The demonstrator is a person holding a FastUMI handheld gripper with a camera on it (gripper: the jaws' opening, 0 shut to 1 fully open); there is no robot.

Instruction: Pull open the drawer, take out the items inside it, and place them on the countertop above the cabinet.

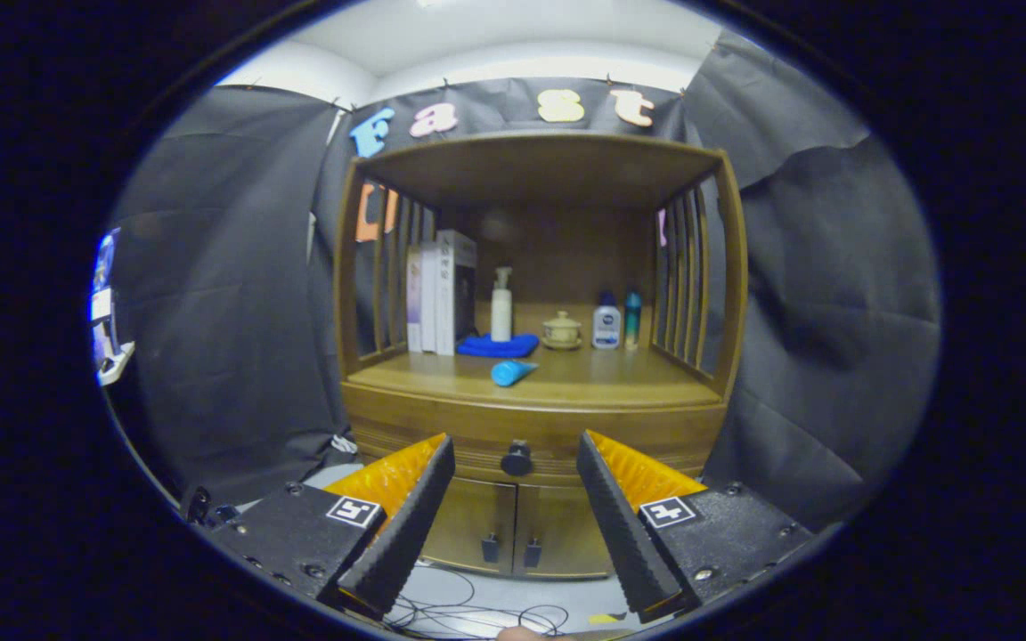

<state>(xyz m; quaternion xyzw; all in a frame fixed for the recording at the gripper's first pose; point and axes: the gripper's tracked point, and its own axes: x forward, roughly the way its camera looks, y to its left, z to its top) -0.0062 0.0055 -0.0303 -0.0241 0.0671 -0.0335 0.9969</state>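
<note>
I have the claw (516,445) spread wide with nothing between its fingers, held in the air in front of a wooden cabinet (535,418). Its two fingers frame the drawer knob (517,458), which sits beyond the fingertips and roughly midway between them; I see no contact with it. The drawer (495,436) is closed, its front flush under the front edge of the bench (584,378), so whatever is inside it is hidden from me.

On the bench, a blue tube (512,371) lies on its side near the front edge, a little left of centre. Behind it a blue cloth (497,345) is spread, and a white pump bottle (501,305) stands upright at its back. Against the left slatted side stand several boxes (442,292) upright in a row. Towards the back right I see a small lidded pot (561,329) on a saucer, then a white bottle with a blue cap (606,322), and a slim teal bottle (632,316) just beside it near the right slats.

Below the drawer are two cabinet doors (513,534) with small handles, both shut. Loose cables (468,610) lie on the floor in front of the cabinet.
</note>
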